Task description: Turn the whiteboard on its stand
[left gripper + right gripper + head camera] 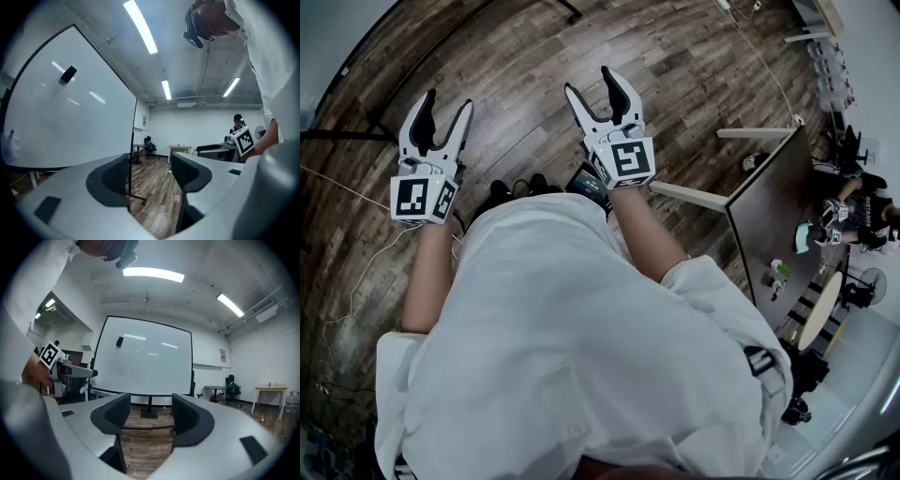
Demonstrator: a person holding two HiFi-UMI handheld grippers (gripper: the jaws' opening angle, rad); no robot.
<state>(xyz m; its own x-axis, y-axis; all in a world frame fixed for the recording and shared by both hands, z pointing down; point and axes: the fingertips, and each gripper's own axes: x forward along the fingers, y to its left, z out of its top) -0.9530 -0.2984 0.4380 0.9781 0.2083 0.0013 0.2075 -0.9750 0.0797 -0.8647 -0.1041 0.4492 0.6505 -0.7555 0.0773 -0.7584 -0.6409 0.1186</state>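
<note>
The person is holding both grippers level over the wood-plank floor (pixel 516 66). The left gripper (pixel 448 101) is keeping its jaws spread wide, with nothing between them. The right gripper (pixel 589 81) is likewise standing spread and empty. The whiteboard (pixel 145 362) is standing upright on its black stand (pixel 149 412), straight ahead of the right gripper and well apart from both grippers. A small black block (pixel 120 341) is sitting on the upper left of the board face.

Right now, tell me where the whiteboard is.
The whiteboard stands dead ahead in the right gripper view, left of the black office chair, and at the left gripper view's left.
</note>
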